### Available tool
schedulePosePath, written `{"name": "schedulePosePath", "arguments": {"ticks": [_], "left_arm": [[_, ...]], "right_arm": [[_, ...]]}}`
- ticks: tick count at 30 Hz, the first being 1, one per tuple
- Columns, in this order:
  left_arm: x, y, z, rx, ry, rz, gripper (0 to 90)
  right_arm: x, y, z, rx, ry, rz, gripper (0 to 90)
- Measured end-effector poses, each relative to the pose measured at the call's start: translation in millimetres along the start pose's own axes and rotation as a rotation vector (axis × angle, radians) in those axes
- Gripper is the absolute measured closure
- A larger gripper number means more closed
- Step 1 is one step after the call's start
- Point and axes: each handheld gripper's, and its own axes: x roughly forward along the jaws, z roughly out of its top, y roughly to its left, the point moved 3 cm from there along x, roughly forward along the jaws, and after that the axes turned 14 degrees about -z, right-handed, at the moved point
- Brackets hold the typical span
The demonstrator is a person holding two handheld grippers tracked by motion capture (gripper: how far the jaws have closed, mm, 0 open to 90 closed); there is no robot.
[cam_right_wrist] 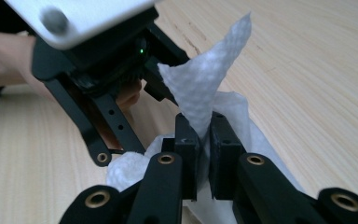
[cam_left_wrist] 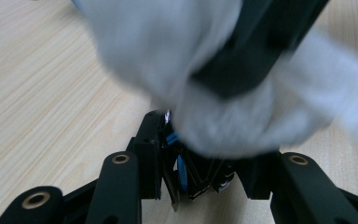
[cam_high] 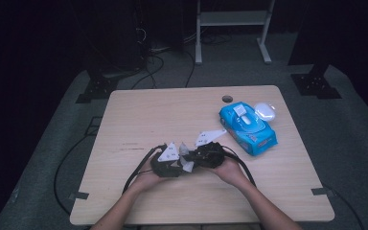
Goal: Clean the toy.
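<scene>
Table (cam_high: pixel 139 115): wooden, carried everything.
Wipes pack (cam_high: pixel 247 128): blue, far right.
Left gripper (cam_high: pixel 171 164): near centre, fingers (cam_left_wrist: pixel 153 154) closed on the wipe.
Right gripper (cam_high: pixel 202 156): just beside it, fingers (cam_right_wrist: pixel 224 149) clamped on the wipe.
Wipe (cam_right_wrist: pixel 205 84): white, between both grippers.

A lab: lone wooden table (cam_high: pixel 139 110), floor cables (cam_high: pixel 158 64), dark stands (cam_high: pixel 315 82).

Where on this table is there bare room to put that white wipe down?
The whole left half of the table is bare, and so is the near edge right of the hands. It is crowded at the far right, around the blue wipes pack and the white case.
</scene>
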Motion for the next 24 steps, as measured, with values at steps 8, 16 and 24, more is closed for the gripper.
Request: {"name": "schedulePosePath", "arguments": {"ticks": [8,16,24], "left_arm": [[1.6,-0.3,0.3,-0.009,-0.012,-0.002,57.6],[1.3,1.0,-0.2,-0.021,-0.017,-0.008,57.6],[0.3,1.7,-1.7,-0.018,-0.017,-0.018,57.4]], "right_arm": [[-7.3,-17.9,-9.5,0.024,0.001,-0.048,83.3],[9.6,7.8,1.3,-0.005,-0.01,-0.038,83.4],[-13.2,-22.3,-11.8,-0.006,0.007,-0.164,83.5]]}}
